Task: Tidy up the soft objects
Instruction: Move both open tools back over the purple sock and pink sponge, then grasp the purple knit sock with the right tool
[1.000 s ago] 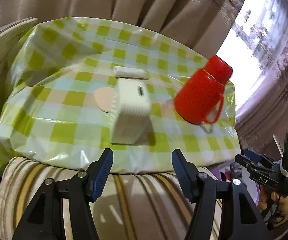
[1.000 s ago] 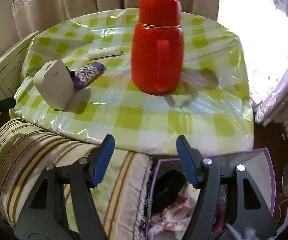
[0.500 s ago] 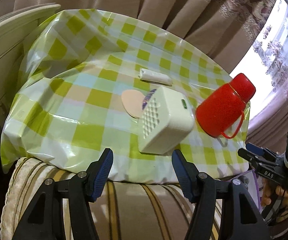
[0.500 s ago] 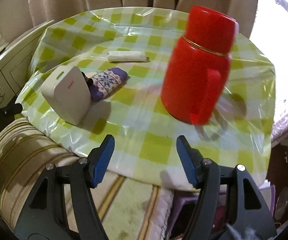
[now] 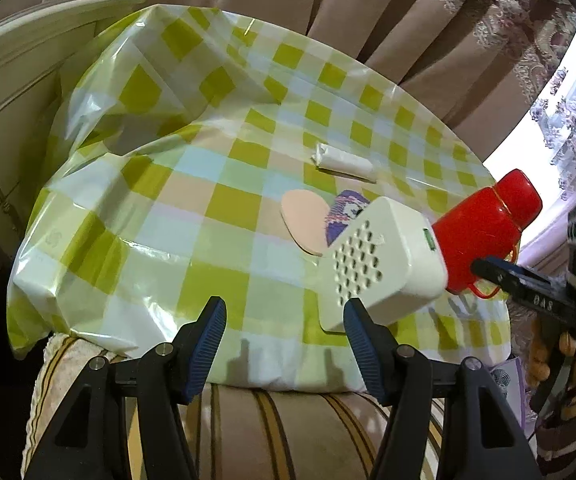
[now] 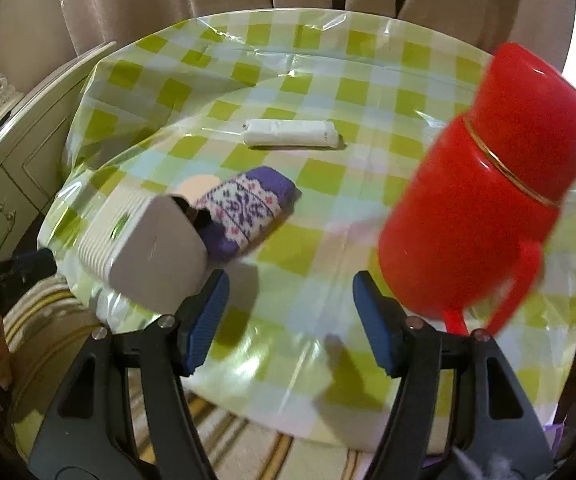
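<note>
**Both grippers open and empty over the checked table**

From my seat I see the left gripper (image 5: 284, 340) with its blue-padded jaws standing well apart and nothing between them; it hangs over the near edge of the round table under a glossy green-and-white checked plastic cloth (image 5: 136, 216). The right gripper (image 6: 289, 320) is the same: jaws partly spread, holding nothing, above the near part of the cloth.

The soft things lie near the middle of the table. The purple-and-white patterned knitted sock (image 6: 244, 212) lies flat, its near left end tucked just behind the cream plastic box with a grid of round holes (image 5: 379, 264), which stands at the near left of the cloth in the right wrist view. A flat peach-coloured oval pad (image 5: 301, 220) sits beside the sock, on its far left side, partly under or against it; I cannot tell which. Farther back, apart from these, lies the small white rolled packet (image 6: 291, 133).

The red plastic flask with a handle and a thin gold band (image 6: 487, 184) stands at the right, blurred in the right wrist view.

At the right edge of the left wrist view, a hand (image 5: 559, 364) holds the right gripper's black handle, a green light showing on it. A striped beige cushion (image 5: 272, 432) lies below the table's near edge.
</note>
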Available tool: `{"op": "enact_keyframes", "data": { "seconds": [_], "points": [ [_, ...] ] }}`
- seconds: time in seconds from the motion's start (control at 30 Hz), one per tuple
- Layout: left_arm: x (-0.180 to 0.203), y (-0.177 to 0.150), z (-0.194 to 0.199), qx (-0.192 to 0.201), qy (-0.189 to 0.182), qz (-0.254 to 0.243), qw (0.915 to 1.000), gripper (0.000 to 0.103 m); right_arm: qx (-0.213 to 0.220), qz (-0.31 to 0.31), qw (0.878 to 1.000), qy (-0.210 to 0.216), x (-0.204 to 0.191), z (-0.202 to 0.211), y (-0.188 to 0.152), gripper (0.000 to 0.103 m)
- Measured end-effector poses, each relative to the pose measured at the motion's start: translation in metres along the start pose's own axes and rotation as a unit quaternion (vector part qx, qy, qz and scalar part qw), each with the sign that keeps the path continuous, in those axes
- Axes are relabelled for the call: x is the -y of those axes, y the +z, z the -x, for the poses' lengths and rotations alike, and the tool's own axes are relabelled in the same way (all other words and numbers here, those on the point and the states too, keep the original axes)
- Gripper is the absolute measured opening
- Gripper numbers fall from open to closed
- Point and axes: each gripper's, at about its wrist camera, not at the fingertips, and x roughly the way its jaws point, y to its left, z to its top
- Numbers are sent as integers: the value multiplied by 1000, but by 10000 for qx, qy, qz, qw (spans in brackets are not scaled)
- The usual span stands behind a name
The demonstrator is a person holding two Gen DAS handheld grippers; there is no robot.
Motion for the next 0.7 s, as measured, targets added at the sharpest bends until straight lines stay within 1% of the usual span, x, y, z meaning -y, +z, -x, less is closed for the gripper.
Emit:
{"op": "enact_keyframes", "data": {
  "seconds": [0.2, 0.33, 0.53, 0.7],
  "points": [
    [-10, 10, -9, -33, 78, 30, 10000, 62, -157, -209, 9995, 182, 4, -34, 31, 68],
    [-15, 20, -18, -73, 148, -23, 9999, 62, -343, -450, 9977, 377, 5, -61, 49, 72],
    [-20, 35, -34, -192, 224, -196, 9994, 62, -579, -565, 9949, 608, -4, -97, 69, 74],
    [-23, 46, -50, -357, 247, -398, 9983, 62, -822, -702, 9920, 656, -3, -125, 76, 75]
  ]
}}
